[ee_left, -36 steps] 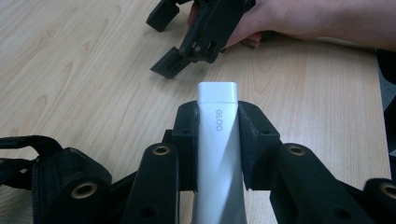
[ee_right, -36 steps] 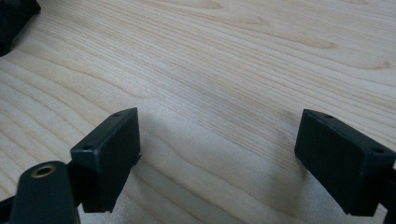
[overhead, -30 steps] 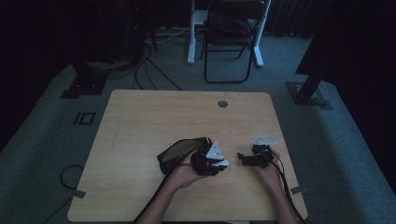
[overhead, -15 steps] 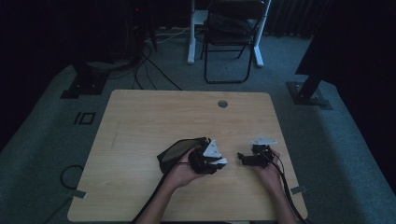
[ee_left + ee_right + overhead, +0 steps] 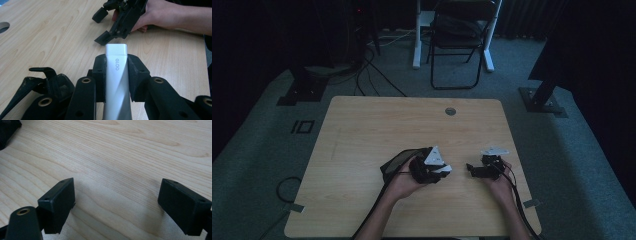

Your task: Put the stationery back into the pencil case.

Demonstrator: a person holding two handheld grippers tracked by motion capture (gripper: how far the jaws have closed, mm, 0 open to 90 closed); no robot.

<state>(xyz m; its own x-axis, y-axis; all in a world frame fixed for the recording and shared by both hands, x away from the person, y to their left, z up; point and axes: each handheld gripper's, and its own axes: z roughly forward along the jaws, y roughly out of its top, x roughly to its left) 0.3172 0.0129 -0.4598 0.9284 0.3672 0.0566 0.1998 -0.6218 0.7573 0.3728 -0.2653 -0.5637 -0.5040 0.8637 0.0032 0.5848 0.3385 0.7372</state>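
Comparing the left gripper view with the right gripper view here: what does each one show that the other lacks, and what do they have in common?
The left gripper view shows the left gripper shut on a silver bar printed GLOO, a black pouch beside it, and farther off the right gripper in the person's right hand.

The right gripper view shows the right gripper from its own camera, open, with bare wood between the jaws and a dark thing at the top left corner.

Both show the light wooden table and black jaws rising from the bottom.
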